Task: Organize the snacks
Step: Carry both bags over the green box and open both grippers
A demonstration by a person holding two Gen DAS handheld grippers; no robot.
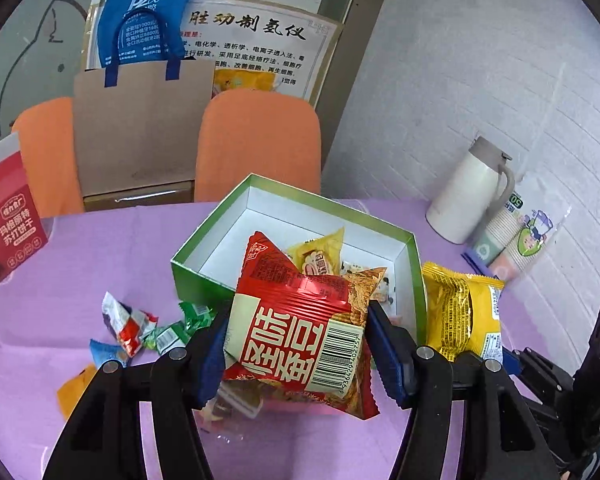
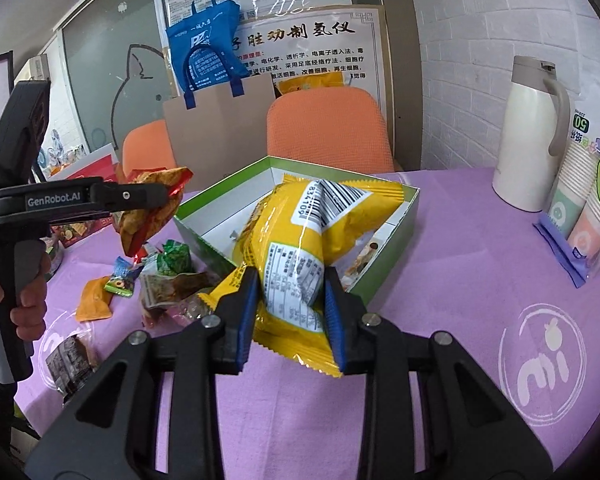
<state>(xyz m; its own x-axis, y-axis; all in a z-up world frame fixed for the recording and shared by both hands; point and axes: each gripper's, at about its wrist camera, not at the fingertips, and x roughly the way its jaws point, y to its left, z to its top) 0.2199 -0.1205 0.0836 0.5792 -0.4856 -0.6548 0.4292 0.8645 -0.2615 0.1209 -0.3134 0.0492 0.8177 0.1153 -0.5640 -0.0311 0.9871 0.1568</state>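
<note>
While the left gripper (image 1: pixel 296 344) has its blue-padded fingers (image 1: pixel 384 344) clamped on a red snack packet (image 1: pixel 300 320), the right gripper (image 2: pixel 290 312) pinches a yellow snack packet (image 2: pixel 300 240) between narrower-set fingers. Both packets hang above the purple bench (image 2: pixel 440 280), with the green open box (image 1: pixel 414 264) at twelve o'clock and loose candies (image 1: pixel 140 328) at nine.

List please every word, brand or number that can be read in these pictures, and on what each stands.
"GenRobot.AI": on the left tongs, on the arm.
"834109": beside the barcode on the yellow snack bag.
"50": on the sleeve of paper cups, seen upside down.
"胜功制氢仪": heading of the wall poster.
"苏打饼干": on the red biscuit box.
Poster body text, blue tote bag print, red snack bag barcode digits: too small or blurred.
</note>
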